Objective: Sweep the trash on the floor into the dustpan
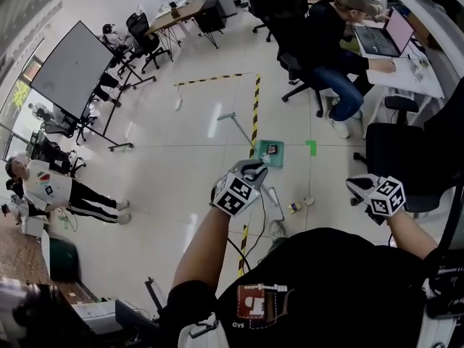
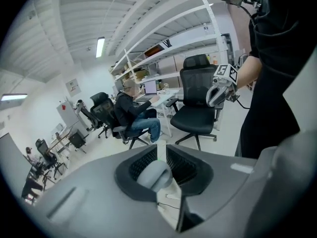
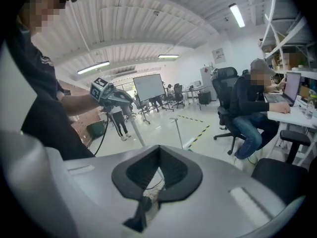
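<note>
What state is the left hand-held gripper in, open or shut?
Shut: the left hand-held gripper clamps the grey broom handle between both pads, seen in its own view.

- Black short-sleeved T-shirt (image 1: pixel 341 267); red-and-white badge (image 1: pixel 254 303) at chest.
- Left gripper (image 1: pixel 254 170) and right gripper (image 1: pixel 357 187): grey shells, black ribbed jaws.
- Black-and-white marker cube on each.
- Black cable (image 3: pixel 104 133) hangs off left gripper.
</note>
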`<state>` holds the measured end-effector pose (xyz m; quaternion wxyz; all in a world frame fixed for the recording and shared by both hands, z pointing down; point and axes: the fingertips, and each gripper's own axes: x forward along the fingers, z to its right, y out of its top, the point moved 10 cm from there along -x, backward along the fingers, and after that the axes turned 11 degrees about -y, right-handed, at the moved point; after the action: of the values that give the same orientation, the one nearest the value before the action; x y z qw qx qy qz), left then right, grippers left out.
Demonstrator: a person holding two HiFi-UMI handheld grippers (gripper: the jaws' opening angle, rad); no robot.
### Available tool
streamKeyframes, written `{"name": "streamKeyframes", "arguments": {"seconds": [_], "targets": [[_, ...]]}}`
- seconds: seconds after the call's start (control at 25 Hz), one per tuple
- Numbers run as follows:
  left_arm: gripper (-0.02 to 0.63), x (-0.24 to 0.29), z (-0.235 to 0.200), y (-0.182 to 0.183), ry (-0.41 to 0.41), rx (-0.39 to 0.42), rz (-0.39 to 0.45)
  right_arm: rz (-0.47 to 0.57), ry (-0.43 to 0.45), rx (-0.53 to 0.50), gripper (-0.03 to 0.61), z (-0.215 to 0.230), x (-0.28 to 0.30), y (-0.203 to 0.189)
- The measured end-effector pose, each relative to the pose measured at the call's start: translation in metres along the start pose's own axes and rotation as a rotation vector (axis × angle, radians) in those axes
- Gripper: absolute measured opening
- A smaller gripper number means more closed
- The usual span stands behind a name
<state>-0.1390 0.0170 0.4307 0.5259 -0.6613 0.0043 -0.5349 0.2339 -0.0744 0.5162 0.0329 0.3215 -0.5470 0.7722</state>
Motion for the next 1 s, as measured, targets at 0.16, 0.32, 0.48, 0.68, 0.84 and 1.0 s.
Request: {"name": "streamKeyframes", "arguments": {"seconds": [0.16,0.32,0.48,0.68,0.84,1.0], "targets": [[0.061,-0.02,0.027,0.003,0.067,-0.075,0.008,0.024,0.036,0.038,-0.008,-0.005,-0.022,-0.011],[0.061,-0.044,0.055,-0.005,0.084,-0.125,0.033,0.053,0.044,0.058,-0.008,-0.019,-0.035,-0.015],[0.061,-0.06,0.082,-0.025,0.065,-0.135,0.044,0.046,0.032,0.057,-0.008,-0.045,-0.035,-0.023],[0.06,-0.093,0.116,-0.051,0.019,-0.109,0.09,0.034,-0.002,0.048,-0.009,-0.108,-0.032,-0.028],[0.06,-0.114,0.145,-0.08,-0.049,-0.037,0.1,0.032,-0.043,0.058,-0.008,-0.166,-0.03,-0.039],[0.06,-0.128,0.162,-0.112,-0.108,0.014,0.099,0.007,-0.084,0.063,-0.008,-0.212,-0.025,-0.056]]}}
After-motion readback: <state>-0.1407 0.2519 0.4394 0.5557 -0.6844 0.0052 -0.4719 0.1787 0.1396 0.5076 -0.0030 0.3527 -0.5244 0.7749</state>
